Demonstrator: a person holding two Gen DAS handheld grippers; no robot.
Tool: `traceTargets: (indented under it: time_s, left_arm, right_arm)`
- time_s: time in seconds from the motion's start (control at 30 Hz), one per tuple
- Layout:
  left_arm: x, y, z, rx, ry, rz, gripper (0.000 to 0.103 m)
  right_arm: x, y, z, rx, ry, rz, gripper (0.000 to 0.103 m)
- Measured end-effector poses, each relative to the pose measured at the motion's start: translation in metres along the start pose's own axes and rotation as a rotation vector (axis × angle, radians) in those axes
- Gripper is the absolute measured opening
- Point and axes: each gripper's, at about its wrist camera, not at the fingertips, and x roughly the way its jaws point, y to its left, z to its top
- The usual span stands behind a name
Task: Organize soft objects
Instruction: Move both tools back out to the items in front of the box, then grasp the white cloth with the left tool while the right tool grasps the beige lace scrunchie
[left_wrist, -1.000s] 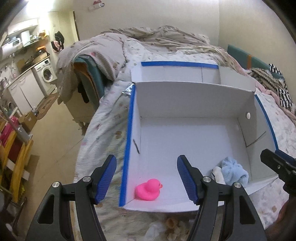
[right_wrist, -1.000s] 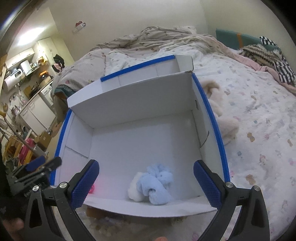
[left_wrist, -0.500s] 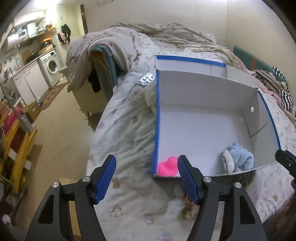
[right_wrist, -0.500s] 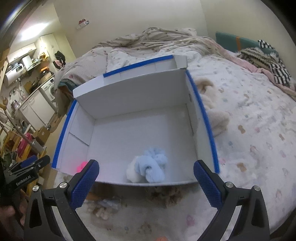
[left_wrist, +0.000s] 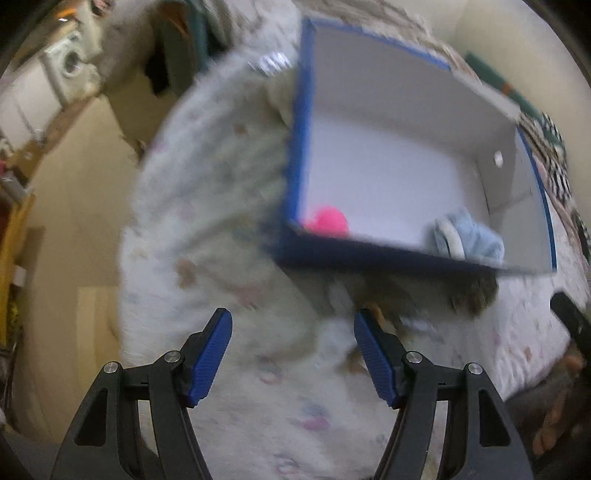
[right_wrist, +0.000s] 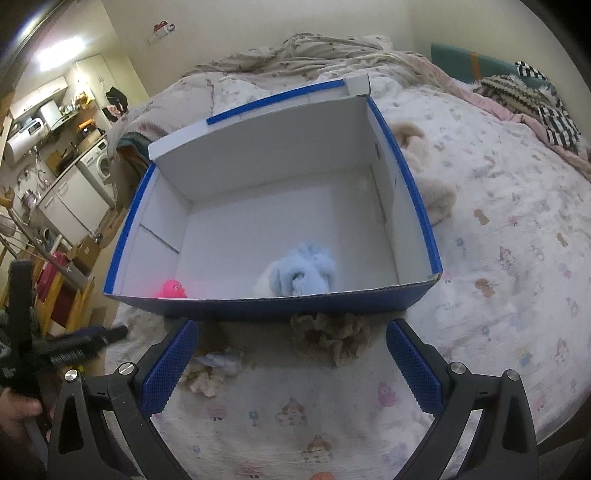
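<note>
1. Left wrist view, heavily motion-blurred: the left gripper (left_wrist: 291, 354) hangs over the patterned bed sheet (left_wrist: 221, 258) with its blue pads spread wide, holding and touching nothing. Ahead and to the right sits the blue-edged white box (left_wrist: 406, 254), its near wall facing the camera. A pink toy (left_wrist: 328, 221) lies in the box's near-left corner; which way it points cannot be told through the blur. A light-blue soft bundle (left_wrist: 469, 240) rests against the near wall toward the right. The tip of the right gripper (left_wrist: 570, 325) shows at the frame's right edge.

2. Right wrist view, sharp: the right gripper (right_wrist: 291, 363) is also spread wide and empty, poised above the bed sheet (right_wrist: 498, 295) just short of the box (right_wrist: 277, 306). The box's long axis runs left to right across the frame, its open top facing up. Inside, the pink toy (right_wrist: 171, 288) sits in the near-left corner and the light-blue soft bundle (right_wrist: 303, 269) lies near the middle of the near wall. Outside, a brown scrunchie (right_wrist: 332, 336) lies on the sheet touching the box's front, between the pads; a pale crumpled scrap (right_wrist: 214, 369) lies beside the left pad. A beige plush (right_wrist: 424, 173) rests against the box's right side. The left gripper (right_wrist: 92, 339) enters at far left.
</note>
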Motion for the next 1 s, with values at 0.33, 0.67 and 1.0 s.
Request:
traceTargets:
  time_s: [0.33, 0.67, 1.0]
  left_arm:
    - [0.045, -0.023, -0.013, 0.078, 0.14, -0.013, 0.052]
    - [0.073, -0.034, -0.004, 0.086, 0.216, -0.094, 0.015]
    - [0.029, -0.005, -0.005, 0.015, 0.13, -0.027, 0.012]
  right_arm:
    - [0.01, -0.008, 0.001, 0.024, 0.041, -0.04, 0.103]
    - [0.02, -0.023, 0.002, 0.074, 0.085, -0.029, 0.103]
    - [0.04, -0.062, 0.0, 0.231, 0.183, -0.065, 0.103]
